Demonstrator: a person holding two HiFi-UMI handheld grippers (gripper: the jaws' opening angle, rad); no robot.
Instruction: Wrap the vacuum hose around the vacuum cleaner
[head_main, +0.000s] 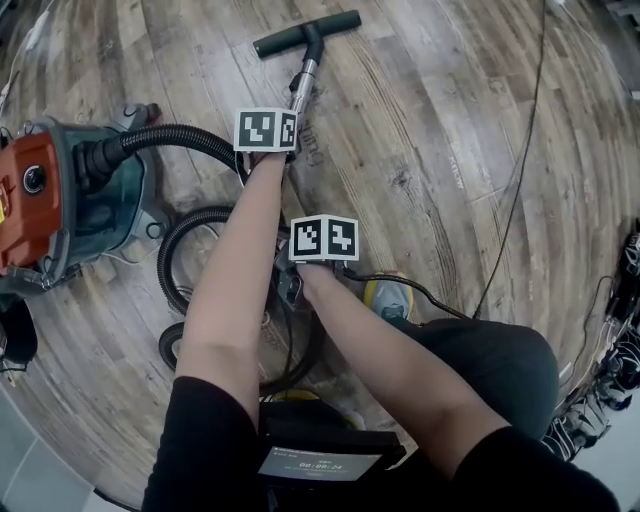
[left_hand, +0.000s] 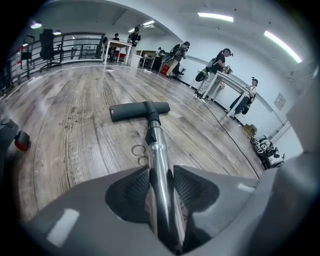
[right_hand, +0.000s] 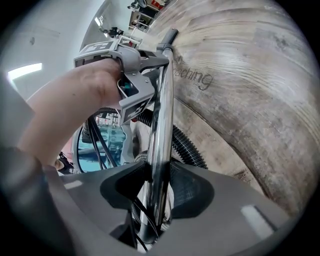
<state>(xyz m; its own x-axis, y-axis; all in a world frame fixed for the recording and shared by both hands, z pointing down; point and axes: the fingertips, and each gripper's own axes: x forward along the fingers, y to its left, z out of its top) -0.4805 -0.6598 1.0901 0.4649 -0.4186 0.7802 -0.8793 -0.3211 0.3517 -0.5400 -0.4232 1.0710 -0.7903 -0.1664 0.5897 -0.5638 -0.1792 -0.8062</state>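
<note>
- The vacuum cleaner (head_main: 60, 200), one orange-and-teal canister, stands on the wooden floor (head_main: 450, 120) at the left of the head view. Its lid is closed, so I cannot tell what is inside.
- One vacuum hose (head_main: 180, 135), black and ribbed, leaves the front of the vacuum cleaner and arches away to its right. More of it lies in a loose loop on the floor just beside the canister, not wound round the body.
- One metal wand (left_hand: 154, 150) lies to the right of the vacuum cleaner and points away from the person.
- One T-shaped floor nozzle (left_hand: 140, 110) caps the wand's far end, well apart from the vacuum cleaner.
- There are two hand-held grippers, both clamped on the wand.
- The left hand-held gripper (left_hand: 161, 172) has its jaws closed on the tube at the point nearer the nozzle.
- The right hand-held gripper (right_hand: 157, 175) has its jaws closed on the same tube farther back, at the person's end, with the hose passing just behind it.
- There are two marker cubes, one on each gripper. The left one (head_main: 265, 130) sits farther from the person than the right one (head_main: 323, 238).
- One thin black cable (head_main: 525, 170) runs across the floor far to the right of the vacuum cleaner, beyond the wand.
</note>
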